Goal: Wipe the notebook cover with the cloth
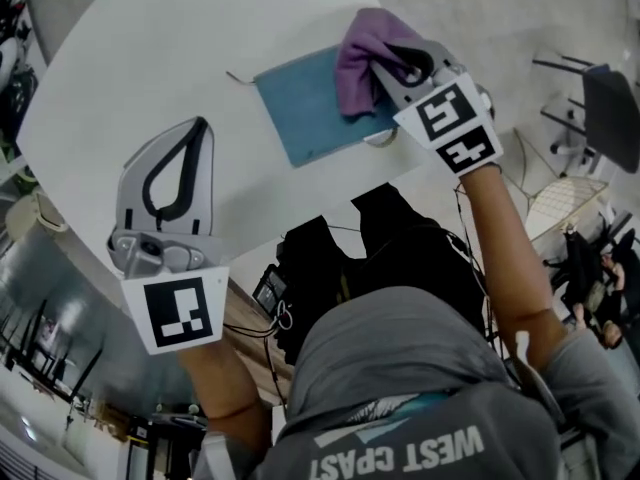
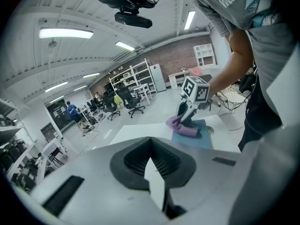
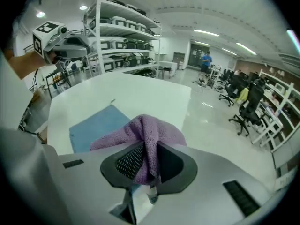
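**Cloth on the cover, most of the wipe left**

The right claw [image 1: 390, 65] is clamped on a bunched purple cloth [image 1: 358, 53], which rests on the right end of the blue notebook [image 1: 300, 103]. The notebook lies flat on the white bench [image 1: 150, 48]. I judge the wipe to be at an early pass, since most of the cover lies bare to the cloth's left. The left claw [image 1: 198, 126] hovers well apart, its 2 jaws together on nothing.
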`<state>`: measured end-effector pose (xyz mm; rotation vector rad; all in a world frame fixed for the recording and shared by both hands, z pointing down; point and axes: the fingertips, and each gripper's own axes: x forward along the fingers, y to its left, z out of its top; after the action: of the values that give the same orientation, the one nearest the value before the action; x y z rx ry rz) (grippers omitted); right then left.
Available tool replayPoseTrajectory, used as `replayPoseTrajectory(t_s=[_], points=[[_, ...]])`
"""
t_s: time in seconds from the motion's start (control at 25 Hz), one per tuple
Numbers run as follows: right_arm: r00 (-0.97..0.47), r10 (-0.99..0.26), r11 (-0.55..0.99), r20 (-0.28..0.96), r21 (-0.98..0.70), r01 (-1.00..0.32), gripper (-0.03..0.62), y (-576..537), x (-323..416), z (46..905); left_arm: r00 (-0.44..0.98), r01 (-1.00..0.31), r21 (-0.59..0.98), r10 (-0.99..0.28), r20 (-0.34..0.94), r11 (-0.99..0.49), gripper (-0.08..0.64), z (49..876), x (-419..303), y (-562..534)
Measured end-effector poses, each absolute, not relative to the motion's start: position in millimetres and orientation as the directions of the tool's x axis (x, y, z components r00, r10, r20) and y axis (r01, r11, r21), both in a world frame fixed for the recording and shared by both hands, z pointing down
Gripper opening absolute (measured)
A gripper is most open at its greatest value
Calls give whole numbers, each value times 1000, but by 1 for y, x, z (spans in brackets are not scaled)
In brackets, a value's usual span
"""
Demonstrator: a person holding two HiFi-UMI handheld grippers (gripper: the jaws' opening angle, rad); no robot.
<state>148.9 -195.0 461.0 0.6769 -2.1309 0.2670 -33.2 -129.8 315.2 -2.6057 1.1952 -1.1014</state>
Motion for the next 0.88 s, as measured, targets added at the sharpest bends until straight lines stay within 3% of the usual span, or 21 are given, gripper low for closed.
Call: replayPoseTrajectory(t_s=[0.24,0.44,0.68,0.88], points=[[-427,-421,789,800,91,-608,97,-208,186,462,473,-608,-334,-667,576,-720,0,315,-9,-139],[-484,-386,856,785,110,-505,97,-200,124,456,473,-609,-337,-670,572,-718,0,315,-9,-138],[-616,-193,968,764,44,-249,97,-140,9,459,432,-644,-335,-688,583,-687,0,318,-32,-127],[-617,-197,953,762,2,-302,97,-138,28,464,413,-658,-342,-701,582,-671,0,317,-46,-120]])
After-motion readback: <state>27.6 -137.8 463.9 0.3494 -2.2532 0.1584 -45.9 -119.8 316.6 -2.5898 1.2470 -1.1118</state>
